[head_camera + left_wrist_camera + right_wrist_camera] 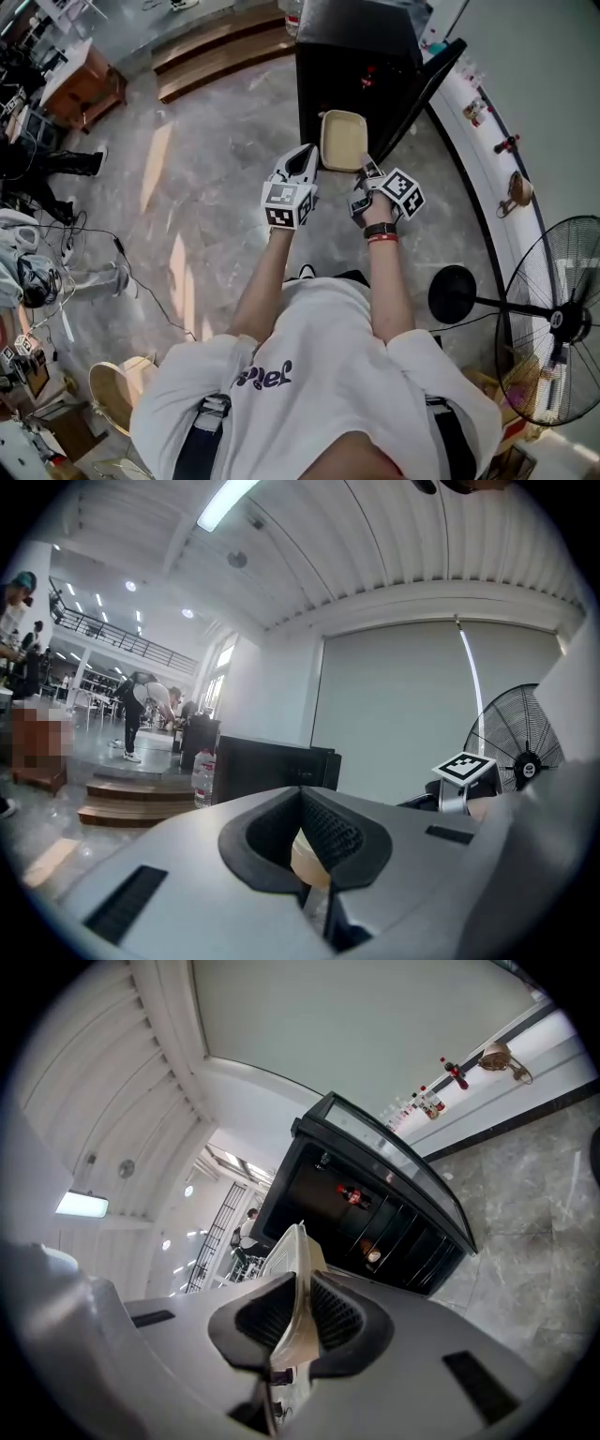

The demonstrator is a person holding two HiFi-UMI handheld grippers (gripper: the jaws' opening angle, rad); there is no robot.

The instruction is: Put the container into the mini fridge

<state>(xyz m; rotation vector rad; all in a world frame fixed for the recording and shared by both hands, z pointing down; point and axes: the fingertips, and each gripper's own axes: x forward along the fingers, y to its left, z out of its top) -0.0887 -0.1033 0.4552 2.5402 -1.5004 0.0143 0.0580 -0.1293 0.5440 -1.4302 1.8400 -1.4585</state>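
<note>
Floor: a grey marbled stone floor [206, 216] is spread under everything; its widest bare stretch is seen on the person's left.
Mini fridge: a black box-shaped mini fridge [347, 56] is stood on the floor straight ahead of the person, close to the wall. Its dark interior is exposed toward the grippers.
Fan: a black pedestal fan [562, 319] with a round wire cage is stood on the floor at the person's right, well apart from the fridge front.
Steps: low brown wooden steps [216, 52] are laid along the floor's far edge, left of the fridge.
Door: the fridge's glass-fronted door [427, 84] is swung open to the right, so the room on that side is narrowed.
Ledge: a white wall ledge [487, 131] with small ornaments is run behind the open door.
Container: a beige rectangular plastic container [343, 141] is held in the air just before the fridge opening, outside it. Nothing is seen between it and the interior.
Shelf contents: a small red-labelled bottle [352, 1192] is seen on an upper shelf inside.
Left gripper: the left gripper [314, 157] is closed on the container's left edge, beige plastic being seen between its pads.
Right gripper: the right gripper [367, 171] is clamped narrowly on the container's right wall.
</note>
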